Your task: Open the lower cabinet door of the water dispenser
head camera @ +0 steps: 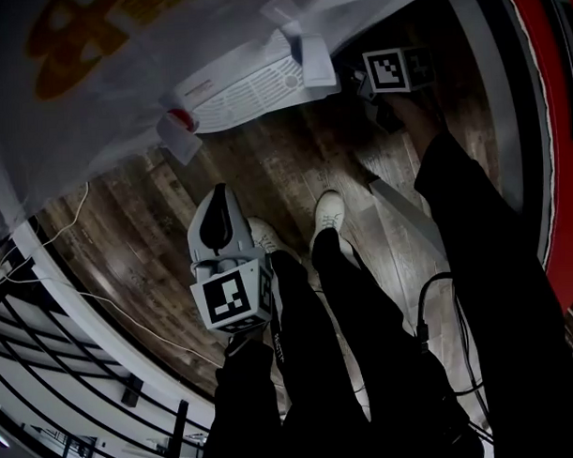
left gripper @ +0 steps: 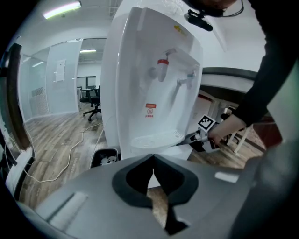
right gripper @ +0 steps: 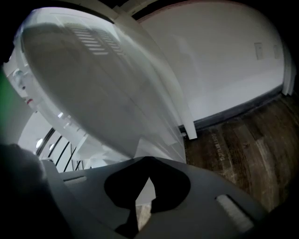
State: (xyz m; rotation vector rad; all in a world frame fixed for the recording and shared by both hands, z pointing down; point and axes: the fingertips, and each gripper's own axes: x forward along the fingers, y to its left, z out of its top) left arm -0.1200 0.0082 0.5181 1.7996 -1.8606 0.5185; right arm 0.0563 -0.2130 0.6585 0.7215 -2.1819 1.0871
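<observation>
The white water dispenser (left gripper: 149,79) stands in front of me, with a red tap (left gripper: 162,63) and a drip tray (left gripper: 154,138). My left gripper (left gripper: 152,159) hangs back from it at knee height, shut and holding nothing; its body hides most of the lower cabinet door. In the head view the left gripper (head camera: 219,199) points at the drip tray (head camera: 253,84). My right gripper (left gripper: 190,139) reaches in at the dispenser's right edge, just under the tray. Its own view is filled by the dispenser's white panel (right gripper: 107,88), and the right gripper (right gripper: 148,163) is shut on nothing.
A black bin (left gripper: 103,158) sits on the wood floor at the dispenser's left foot. A white cable (left gripper: 70,149) trails across the floor. An office chair (left gripper: 93,100) stands far back. My shoes (head camera: 328,212) are close to the dispenser. A wall with a dark skirting (right gripper: 243,109) runs to the right.
</observation>
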